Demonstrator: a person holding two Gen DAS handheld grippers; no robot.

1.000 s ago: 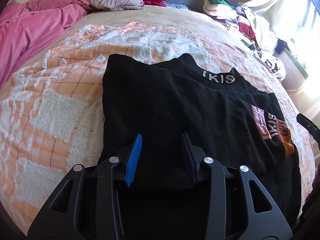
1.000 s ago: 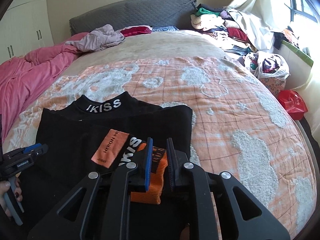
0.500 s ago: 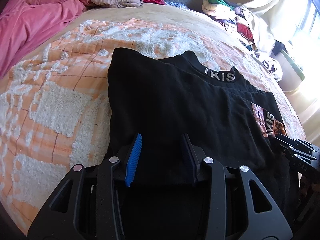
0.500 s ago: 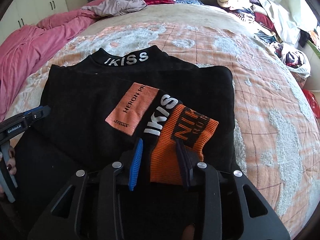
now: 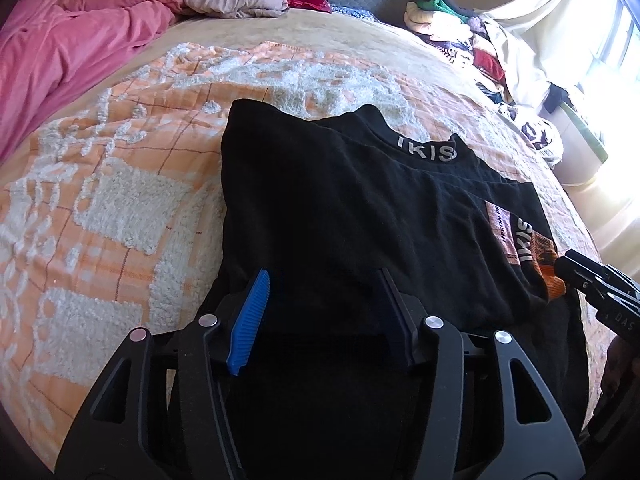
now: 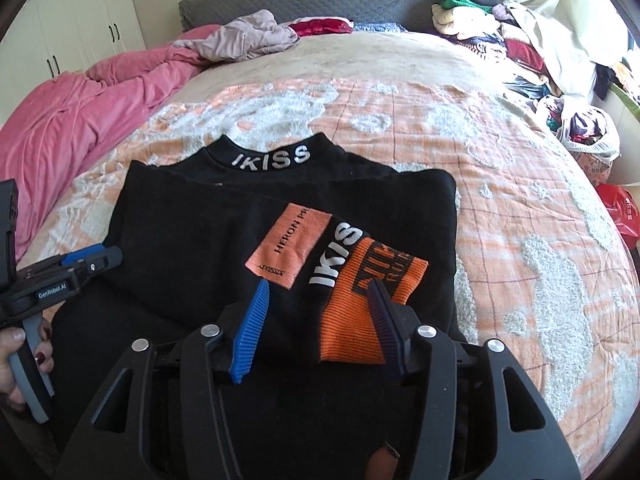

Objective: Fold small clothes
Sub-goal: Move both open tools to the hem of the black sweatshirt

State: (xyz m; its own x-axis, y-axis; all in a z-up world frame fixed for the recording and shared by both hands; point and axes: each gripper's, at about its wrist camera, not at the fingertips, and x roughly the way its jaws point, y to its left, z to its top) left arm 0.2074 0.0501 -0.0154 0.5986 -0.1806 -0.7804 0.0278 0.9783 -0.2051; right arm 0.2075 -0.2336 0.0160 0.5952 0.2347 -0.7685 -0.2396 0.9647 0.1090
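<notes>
Both of my grippers hang spread over the near hem of the black top (image 6: 192, 232), jaws just opened, pinching nothing. It lies on the bed (image 6: 500, 184), collar far; right gripper (image 6: 316, 320) sits nearer the orange cuff (image 6: 372, 300), left gripper (image 5: 324, 312) nearer the left edge.

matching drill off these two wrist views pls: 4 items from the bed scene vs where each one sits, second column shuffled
Items
1. black top
2. orange cuff
3. pink duvet
4. clothes pile

Places
A. far right corner of the bed, by the headboard
B. bunched along the bed's left side
C. spread flat on the orange and white blanket
D. lying on the black top, just ahead of the right hand-held gripper

Pairs: 1-C, 2-D, 3-B, 4-A
</notes>
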